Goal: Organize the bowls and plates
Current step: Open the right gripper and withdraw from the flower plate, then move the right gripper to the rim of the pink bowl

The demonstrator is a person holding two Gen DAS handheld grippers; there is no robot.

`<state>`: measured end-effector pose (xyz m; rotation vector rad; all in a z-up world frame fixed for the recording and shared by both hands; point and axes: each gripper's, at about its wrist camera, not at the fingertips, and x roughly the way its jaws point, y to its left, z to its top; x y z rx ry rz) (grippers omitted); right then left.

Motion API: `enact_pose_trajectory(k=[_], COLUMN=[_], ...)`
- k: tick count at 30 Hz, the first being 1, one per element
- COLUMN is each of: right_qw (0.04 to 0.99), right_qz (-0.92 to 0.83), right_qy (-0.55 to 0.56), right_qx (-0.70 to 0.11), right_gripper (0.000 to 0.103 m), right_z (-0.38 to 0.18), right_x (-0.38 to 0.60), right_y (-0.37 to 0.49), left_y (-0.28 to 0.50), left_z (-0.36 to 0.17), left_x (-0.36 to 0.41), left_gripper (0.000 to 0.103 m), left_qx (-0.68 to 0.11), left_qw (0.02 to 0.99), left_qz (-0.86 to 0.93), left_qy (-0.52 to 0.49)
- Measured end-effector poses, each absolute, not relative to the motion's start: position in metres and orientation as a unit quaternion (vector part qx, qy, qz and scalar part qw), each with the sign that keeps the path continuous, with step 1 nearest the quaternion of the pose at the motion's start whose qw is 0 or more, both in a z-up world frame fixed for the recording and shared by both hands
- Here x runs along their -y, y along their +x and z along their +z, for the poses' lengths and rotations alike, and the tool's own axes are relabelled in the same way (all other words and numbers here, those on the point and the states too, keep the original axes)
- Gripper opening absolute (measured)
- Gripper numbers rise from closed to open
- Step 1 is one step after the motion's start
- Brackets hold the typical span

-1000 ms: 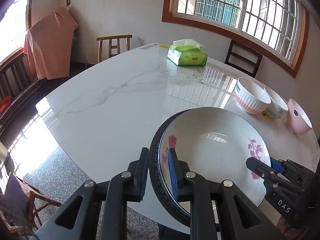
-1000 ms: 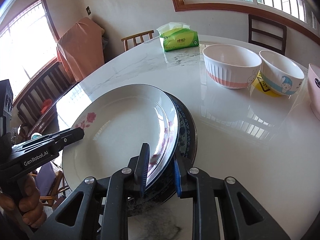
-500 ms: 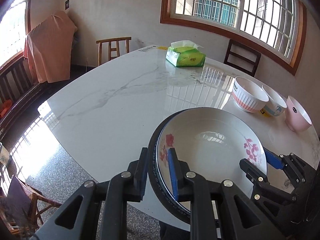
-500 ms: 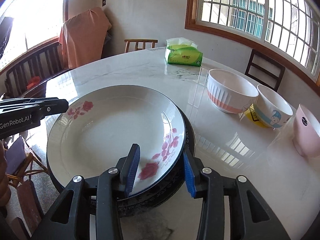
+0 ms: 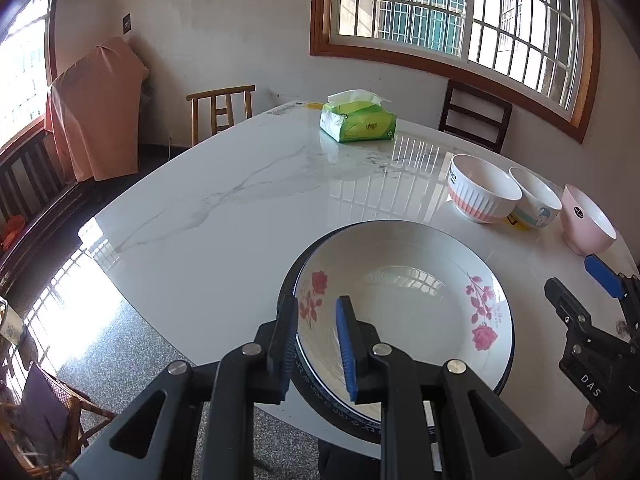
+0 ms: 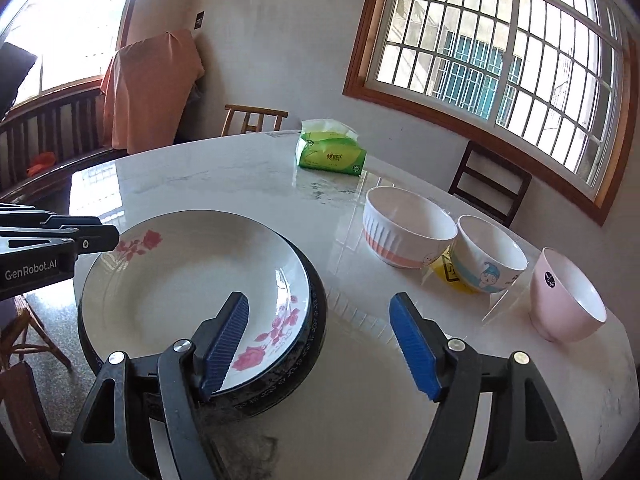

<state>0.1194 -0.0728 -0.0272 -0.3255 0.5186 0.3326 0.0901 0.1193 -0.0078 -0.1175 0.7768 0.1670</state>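
A white plate with pink roses (image 5: 404, 300) (image 6: 192, 288) lies stacked on a dark blue-patterned plate (image 5: 316, 392) (image 6: 308, 344) near the table's front edge. My left gripper (image 5: 316, 344) is shut on the stack's near left rim, one pad outside and one inside; it also shows in the right wrist view (image 6: 80, 240). My right gripper (image 6: 320, 344) has its jaws opening wide. Its left finger hangs over the stack's right rim and its right finger over bare table, neither pressing. Three bowls stand at the right: a ribbed white one (image 6: 408, 228), a cartoon one (image 6: 490, 256) and a pink one (image 6: 566, 296).
A green tissue pack (image 5: 358, 122) sits at the far side of the marble table (image 5: 224, 200). Wooden chairs (image 5: 220, 112) stand behind the table, and a dark one (image 5: 474, 120) under the window. The floor drops away past the table's left edge.
The right gripper's jaws have let go of the stack's rim and spread wide while rising a little. The plates now lie flat. The left gripper keeps its grip in place.
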Motion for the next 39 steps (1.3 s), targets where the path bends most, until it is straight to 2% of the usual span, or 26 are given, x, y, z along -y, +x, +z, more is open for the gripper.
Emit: enact_pose_trajectory(k=[14, 16, 17, 18, 23, 30, 35, 39], right_qw=[0.959, 0.961, 0.961, 0.961, 0.963, 0.963, 0.957, 0.947], right_qz=[-0.022, -0.038, -0.043, -0.046, -0.053, -0.041, -0.025, 0.009], right_qy=[-0.056, -0.035, -0.027, -0.019, 0.021, 0.064, 0.089, 0.141], right_qx=[-0.276, -0.272, -0.272, -0.272, -0.263, -0.259, -0.275, -0.289], right_gripper=[0.073, 0.073, 0.073, 0.073, 0.073, 0.073, 0.073, 0.067], right_z=[-0.035, -0.034, -0.034, -0.033, -0.033, -0.033, -0.035, -0.024], right_x=[0.266, 0.289, 0.298, 0.306, 0.336, 0.359, 0.377, 0.403], right_y=[0.128, 0.125, 0.123, 0.121, 0.114, 0.110, 0.120, 0.138], left_y=[0.088, 0.089, 0.090, 0.090, 0.097, 0.148, 0.194, 0.244], left_z=[0.019, 0.023, 0.026, 0.028, 0.037, 0.034, 0.042, 0.047], left_x=[-0.036, -0.019, -0.010, 0.000, 0.049, 0.098, 0.139, 0.167], left_gripper=[0.020, 0.025, 0.033, 0.037, 0.037, 0.038, 0.038, 0.038], left_qx=[-0.344, -0.338, -0.333, -0.326, -0.307, -0.401, -0.440, -0.470], left_qw=[0.937, 0.939, 0.940, 0.942, 0.946, 0.909, 0.874, 0.846], left_qz=[0.053, 0.045, 0.043, 0.040, 0.014, -0.114, -0.201, -0.235], left_qy=[0.030, 0.044, 0.053, 0.062, 0.103, 0.018, -0.042, -0.088])
